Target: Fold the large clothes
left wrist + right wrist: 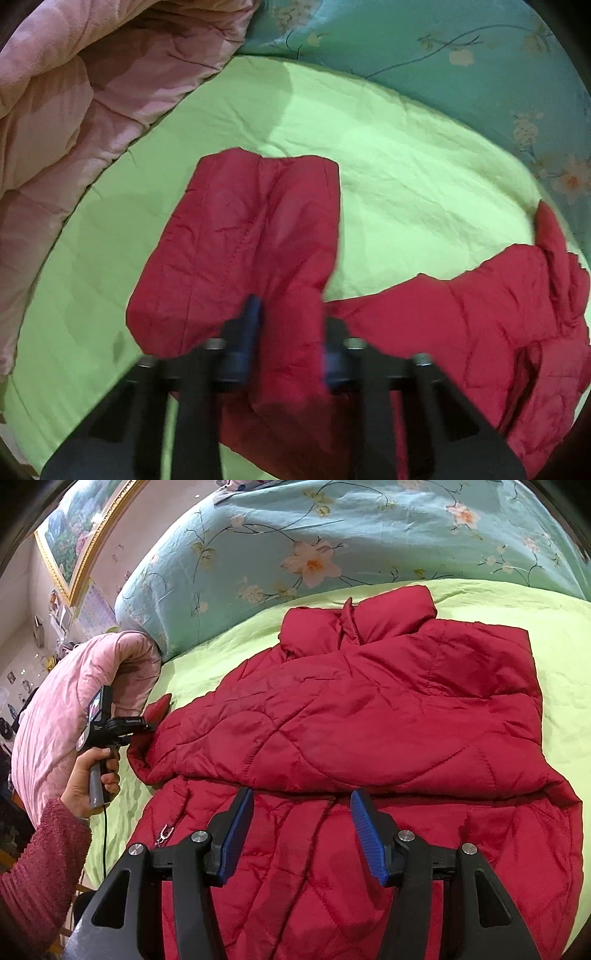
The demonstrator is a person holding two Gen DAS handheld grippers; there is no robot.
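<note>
Bed in lime-green sheet [554, 635] — red quilted jacket [369, 709] spread on it, pink quilt [74, 110], floral teal duvet [295, 535] at edges

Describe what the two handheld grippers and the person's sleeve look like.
Right gripper: black angular frame, silver round bolts, blue ribbed pads lining the jaws. Left gripper: same black frame, silver bolts and blue pads; it has a grey handle, a small screen and a thin dark cable. Fuzzy dark-pink knit sleeve.

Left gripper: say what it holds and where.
The left gripper pinches the red jacket by its sleeve. The right gripper is open, holding nothing.
</note>
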